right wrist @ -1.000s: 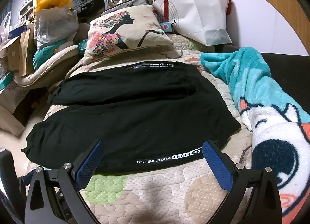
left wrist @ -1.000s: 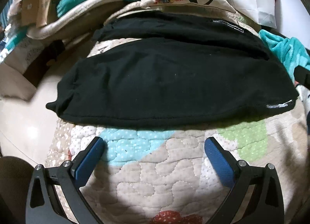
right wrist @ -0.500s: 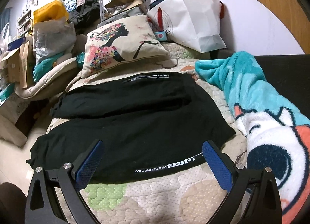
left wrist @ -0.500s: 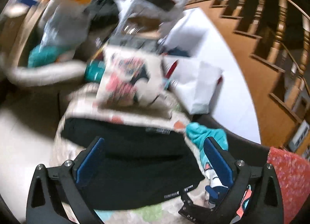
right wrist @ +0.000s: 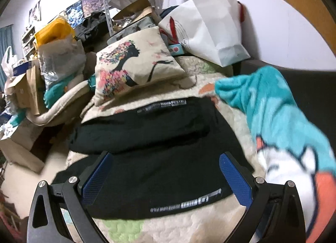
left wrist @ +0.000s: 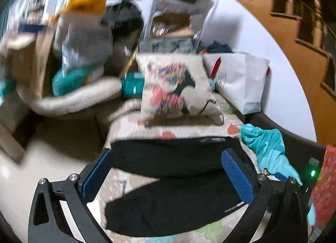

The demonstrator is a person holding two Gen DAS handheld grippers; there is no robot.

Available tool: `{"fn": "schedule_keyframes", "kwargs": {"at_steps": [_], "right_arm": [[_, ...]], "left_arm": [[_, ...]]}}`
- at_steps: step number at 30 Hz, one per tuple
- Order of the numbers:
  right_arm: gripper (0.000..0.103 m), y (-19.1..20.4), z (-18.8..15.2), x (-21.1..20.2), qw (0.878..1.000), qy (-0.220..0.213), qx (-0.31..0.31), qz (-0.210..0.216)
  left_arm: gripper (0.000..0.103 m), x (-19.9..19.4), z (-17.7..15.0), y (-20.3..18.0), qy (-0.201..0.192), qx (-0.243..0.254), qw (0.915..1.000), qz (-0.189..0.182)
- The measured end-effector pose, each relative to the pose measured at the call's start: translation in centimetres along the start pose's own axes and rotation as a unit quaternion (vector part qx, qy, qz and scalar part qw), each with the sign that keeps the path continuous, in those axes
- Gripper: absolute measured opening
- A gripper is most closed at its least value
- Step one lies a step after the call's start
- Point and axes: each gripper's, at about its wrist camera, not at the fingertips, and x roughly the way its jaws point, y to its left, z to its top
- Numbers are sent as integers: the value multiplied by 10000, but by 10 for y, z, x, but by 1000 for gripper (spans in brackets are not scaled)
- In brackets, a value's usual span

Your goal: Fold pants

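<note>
Both jaws wide, empty | black pants [right wrist: 159,154] flat on quilt [right wrist: 180,230] | pillow [right wrist: 134,64], clutter behind

Plain black fabric pants [right wrist: 159,159] are marked with white lettering along two edges. The cream quilted bedspread [right wrist: 178,230] beneath is patched in green and coral. A turquoise fleece blanket [right wrist: 279,116] and a cream square floral-print cushion [right wrist: 134,64] are seen beside them.

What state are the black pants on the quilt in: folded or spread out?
Spread out, not yet folded. In the right wrist view the black pants lie flat on the quilt, both legs side by side with a gap between them, printed waistband along the near edge.
</note>
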Motion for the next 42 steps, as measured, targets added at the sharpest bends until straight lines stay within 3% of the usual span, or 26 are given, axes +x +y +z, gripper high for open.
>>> {"fn": "schedule_keyframes", "kwargs": {"at_steps": [2, 7, 12, 16, 21, 28, 33, 35, 37, 40, 41, 42], "right_arm": [[103, -10, 18, 12, 9996, 223, 20, 141], [103, -35, 54, 65, 9964, 828, -126, 91], [103, -49, 82, 121, 9930, 1145, -265, 78], [103, -44, 104, 175, 9856, 1315, -1056, -105], [99, -32, 118, 230, 9651, 1619, -2055, -121], [89, -32, 125, 294, 9551, 2023, -2128, 397], [88, -25, 119, 318, 9435, 2271, -2278, 790], [88, -24, 119, 325, 9407, 2340, -2297, 874], [86, -22, 118, 332, 9377, 2407, -2331, 917], [68, -21, 119, 330, 9353, 2517, -2208, 1146], [62, -22, 119, 326, 9355, 2510, -2195, 1170], [47, -22, 120, 324, 9360, 2508, -2170, 1177]], "left_arm": [[96, 14, -4, 15, 159, -172, 9997, -110], [95, 62, -6, 44, 402, -144, 9991, 54], [95, 133, -4, 80, 847, -363, 9956, 152], [94, 192, -4, 104, 1135, -442, 9925, 118], [95, 254, 5, 113, 1306, -46, 9914, 15], [94, 317, 13, 125, 1556, 365, 9868, -277], [94, 344, 1, 110, 2032, 1120, 9707, -625], [95, 353, -9, 101, 2262, 1435, 9615, -616], [94, 354, -18, 92, 2234, 1830, 9565, -417], [62, 348, -15, 90, 2220, 1716, 9588, -439], [39, 345, -12, 92, 2191, 1655, 9607, -412], [29, 343, -9, 97, 2166, 1558, 9632, -327]]}}
